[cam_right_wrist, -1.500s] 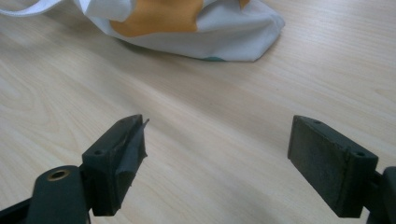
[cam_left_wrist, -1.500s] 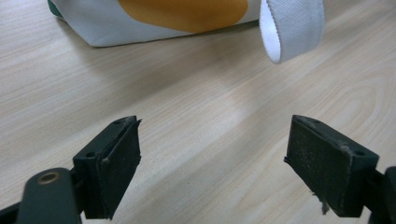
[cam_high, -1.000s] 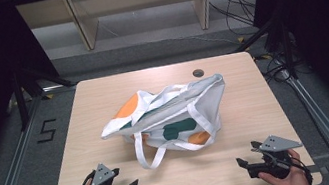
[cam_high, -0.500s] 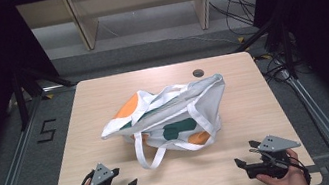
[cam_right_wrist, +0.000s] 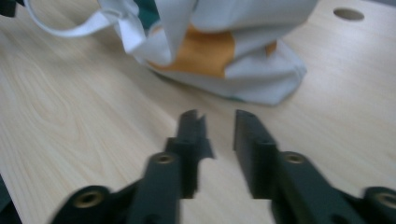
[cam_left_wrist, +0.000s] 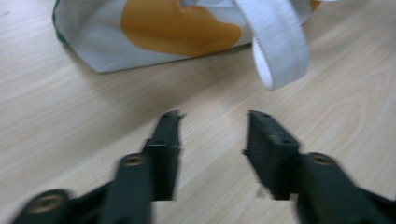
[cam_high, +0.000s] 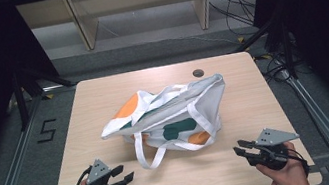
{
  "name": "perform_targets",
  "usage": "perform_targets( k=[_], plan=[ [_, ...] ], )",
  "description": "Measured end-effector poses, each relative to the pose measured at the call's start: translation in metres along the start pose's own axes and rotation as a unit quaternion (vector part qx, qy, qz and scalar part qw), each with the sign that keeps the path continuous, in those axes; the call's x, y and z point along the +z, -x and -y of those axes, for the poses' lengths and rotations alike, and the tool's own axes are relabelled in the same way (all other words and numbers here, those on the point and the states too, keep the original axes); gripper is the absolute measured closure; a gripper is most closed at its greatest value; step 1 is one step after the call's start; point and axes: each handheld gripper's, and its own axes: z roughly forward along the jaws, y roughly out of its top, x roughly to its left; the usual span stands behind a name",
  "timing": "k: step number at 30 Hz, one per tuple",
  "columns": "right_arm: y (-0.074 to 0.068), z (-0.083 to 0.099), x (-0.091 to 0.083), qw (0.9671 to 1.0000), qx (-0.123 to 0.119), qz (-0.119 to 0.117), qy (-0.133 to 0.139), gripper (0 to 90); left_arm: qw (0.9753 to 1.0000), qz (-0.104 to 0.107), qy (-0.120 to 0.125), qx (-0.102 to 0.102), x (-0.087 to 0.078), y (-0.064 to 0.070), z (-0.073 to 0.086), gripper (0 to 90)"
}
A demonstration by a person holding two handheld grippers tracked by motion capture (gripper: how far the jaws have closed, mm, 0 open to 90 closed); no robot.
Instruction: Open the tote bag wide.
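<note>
Edging inward toward tote bag [cam_high: 171, 116], right gripper [cam_high: 241, 150], left gripper [cam_high: 124, 174] unmoved

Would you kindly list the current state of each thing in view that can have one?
White fabric tote bag with orange and green patches: lying slumped on its side, unheld.
White webbing handle: looped loose on the tabletop, ungripped.
Left gripper: open, holding nothing, short of the bag.
Right gripper: open, holding nothing, short of the bag.
Light wooden table: bears the bag.
</note>
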Motion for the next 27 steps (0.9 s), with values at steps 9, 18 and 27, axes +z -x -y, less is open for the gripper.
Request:
perform_targets(
  k=[9,18,27],
  plan=[
    [-0.007,-0.054,0.005,0.9969,-0.064,-0.021,0.041,90.0,0.9983,0.035,0.044,0.016,-0.009,-0.008,-0.038,89.3],
    [-0.018,-0.129,0.015,0.9900,-0.119,-0.032,0.069,90.0,0.9971,0.033,0.053,0.043,-0.002,-0.014,-0.093,89.4],
    [-0.010,-0.184,0.045,0.9893,-0.138,-0.025,0.040,90.0,0.9975,0.044,0.032,0.045,0.031,-0.016,-0.132,89.3]
  ],
)
